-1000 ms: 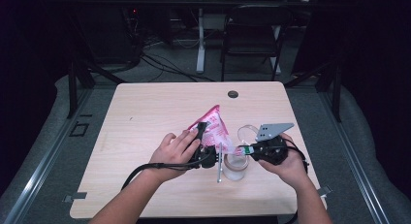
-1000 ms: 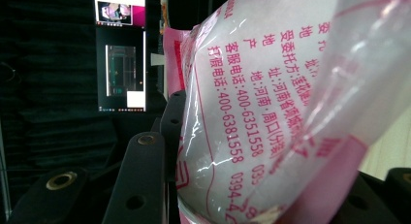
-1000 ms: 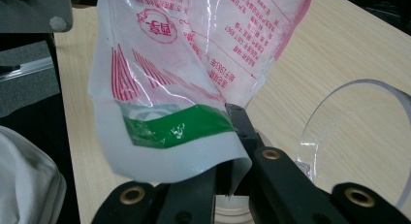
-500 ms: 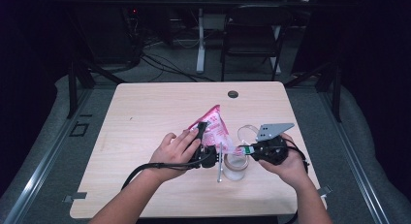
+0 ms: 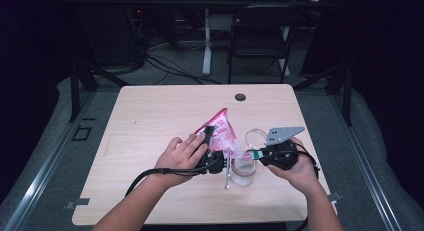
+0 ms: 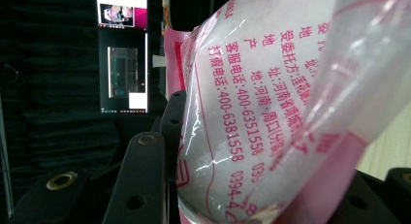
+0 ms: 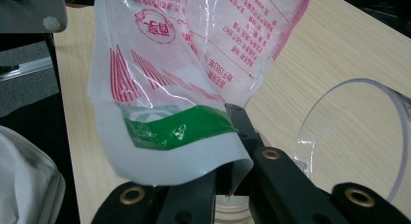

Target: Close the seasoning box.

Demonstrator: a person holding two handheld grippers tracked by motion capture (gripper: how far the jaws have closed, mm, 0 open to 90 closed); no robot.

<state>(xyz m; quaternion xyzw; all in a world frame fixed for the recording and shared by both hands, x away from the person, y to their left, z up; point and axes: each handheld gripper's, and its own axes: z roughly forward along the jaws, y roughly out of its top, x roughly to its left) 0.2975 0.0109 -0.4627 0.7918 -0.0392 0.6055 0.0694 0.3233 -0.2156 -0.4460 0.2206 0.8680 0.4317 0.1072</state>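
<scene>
Two tools: both clamped on the bag [image 5: 222, 133]
Left tool [image 5: 212, 158]: grips bag body
Right tool [image 5: 255, 155]: pinches bag corner
Jar [image 5: 242, 171]: under bag, on tabletop [image 5: 150, 116]

bag [image 5: 220, 132] between left hand-held gripper [image 5: 216, 161] and right hand-held gripper [image 5: 256, 155] | jar [image 5: 242, 172] on bench [image 5: 150, 116], below bag | lid [image 5: 254, 136] beyond right hand-held gripper

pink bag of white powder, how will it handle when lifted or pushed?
Likely floppy: the pink bag creases and folds where the right gripper pinches its edge. Probably slippery, given the glossy film. The white powder inside may shift, so it would sag rather than hold shape.
</scene>
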